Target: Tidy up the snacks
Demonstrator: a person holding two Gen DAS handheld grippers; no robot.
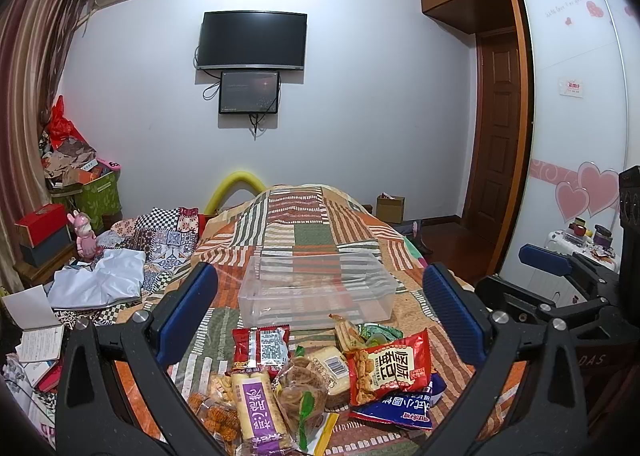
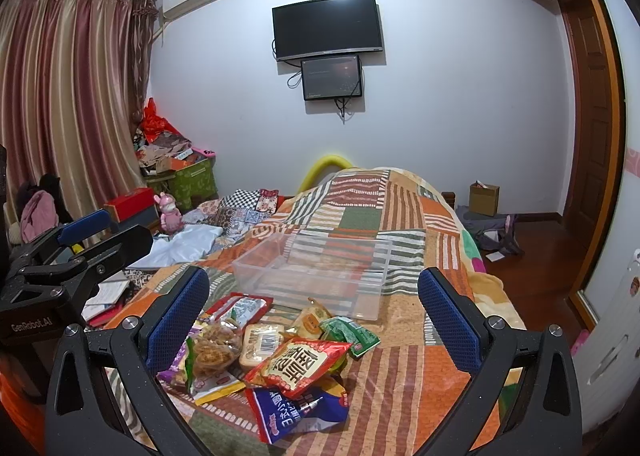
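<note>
Snack packets (image 1: 320, 376) heaped on the bed's quilt (image 1: 304, 232), just before the empty clear bin (image 1: 316, 288). Left claw (image 1: 320, 304) and right claw (image 2: 312, 308) both gape, holding nothing. We judge the packets light, crinkly, crushable; pinch the sealed edges.

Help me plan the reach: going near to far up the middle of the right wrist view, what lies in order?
Blue snack bag → red snack bag → green packets → clear plastic bin → wall TV.
</note>
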